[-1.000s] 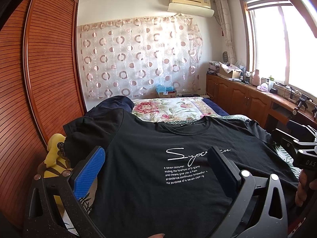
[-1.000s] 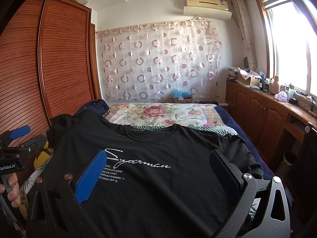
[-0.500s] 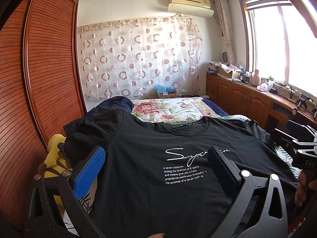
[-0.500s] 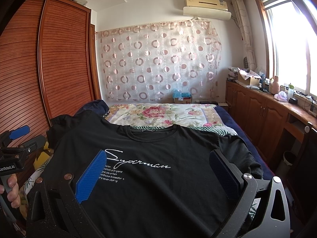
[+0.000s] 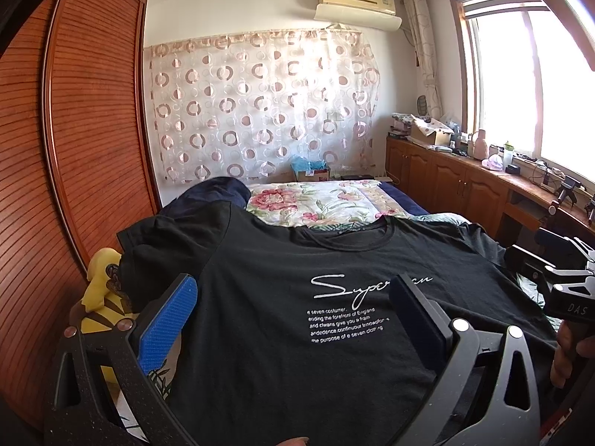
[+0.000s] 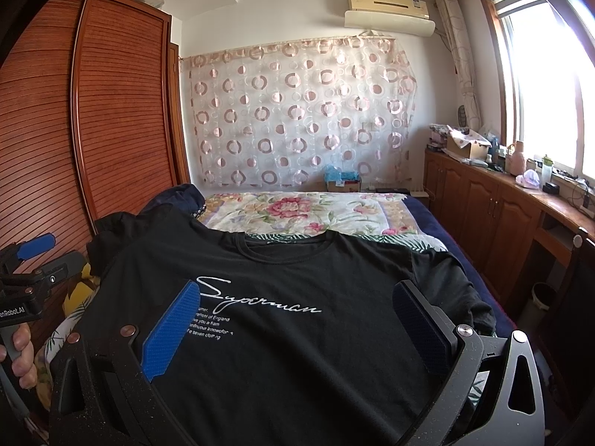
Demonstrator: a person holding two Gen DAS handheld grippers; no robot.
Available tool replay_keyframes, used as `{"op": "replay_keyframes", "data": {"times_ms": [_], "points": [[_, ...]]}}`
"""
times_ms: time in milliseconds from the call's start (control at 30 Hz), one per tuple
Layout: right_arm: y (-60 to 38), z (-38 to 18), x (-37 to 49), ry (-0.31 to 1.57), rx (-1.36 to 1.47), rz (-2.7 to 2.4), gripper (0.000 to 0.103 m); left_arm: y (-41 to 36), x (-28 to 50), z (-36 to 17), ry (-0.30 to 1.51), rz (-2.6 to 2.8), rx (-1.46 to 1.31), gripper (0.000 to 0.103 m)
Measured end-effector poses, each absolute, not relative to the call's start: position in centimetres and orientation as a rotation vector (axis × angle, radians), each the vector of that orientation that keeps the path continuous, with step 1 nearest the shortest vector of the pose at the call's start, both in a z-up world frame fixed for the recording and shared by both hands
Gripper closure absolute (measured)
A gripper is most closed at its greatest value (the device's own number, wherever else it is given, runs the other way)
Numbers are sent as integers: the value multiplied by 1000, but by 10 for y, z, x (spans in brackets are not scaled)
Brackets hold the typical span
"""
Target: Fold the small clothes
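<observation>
A black T-shirt (image 5: 282, 290) (image 6: 297, 334) with white script lettering lies spread flat, front up, collar away from me, on the near end of the bed. My left gripper (image 5: 293, 297) hovers open above its left half, blue pads wide apart, nothing between them. My right gripper (image 6: 297, 304) is open over the right half in the same way. Each wrist view shows the other gripper at its edge, held by a hand: the right one (image 5: 557, 290) beside the shirt's right sleeve, the left one (image 6: 29, 282) beside the left sleeve.
A floral quilt (image 6: 297, 212) covers the far part of the bed. A dark blue bundle (image 5: 215, 193) and a yellow soft toy (image 5: 100, 297) lie at the left by the wooden wardrobe (image 5: 74, 148). Low cabinets (image 6: 502, 215) with clutter run under the window at the right.
</observation>
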State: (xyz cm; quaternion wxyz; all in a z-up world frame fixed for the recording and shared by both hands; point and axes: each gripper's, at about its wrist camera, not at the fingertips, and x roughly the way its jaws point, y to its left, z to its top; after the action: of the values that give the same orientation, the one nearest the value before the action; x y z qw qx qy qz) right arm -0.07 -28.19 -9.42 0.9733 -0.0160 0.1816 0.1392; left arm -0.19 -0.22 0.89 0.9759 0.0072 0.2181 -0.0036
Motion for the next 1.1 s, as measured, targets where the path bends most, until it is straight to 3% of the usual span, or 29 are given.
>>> {"op": "replay_keyframes", "data": {"times_ms": [1100], "points": [[-270, -107, 68, 500, -97, 442, 0, 110, 44, -44, 599, 73, -17, 0]]}}
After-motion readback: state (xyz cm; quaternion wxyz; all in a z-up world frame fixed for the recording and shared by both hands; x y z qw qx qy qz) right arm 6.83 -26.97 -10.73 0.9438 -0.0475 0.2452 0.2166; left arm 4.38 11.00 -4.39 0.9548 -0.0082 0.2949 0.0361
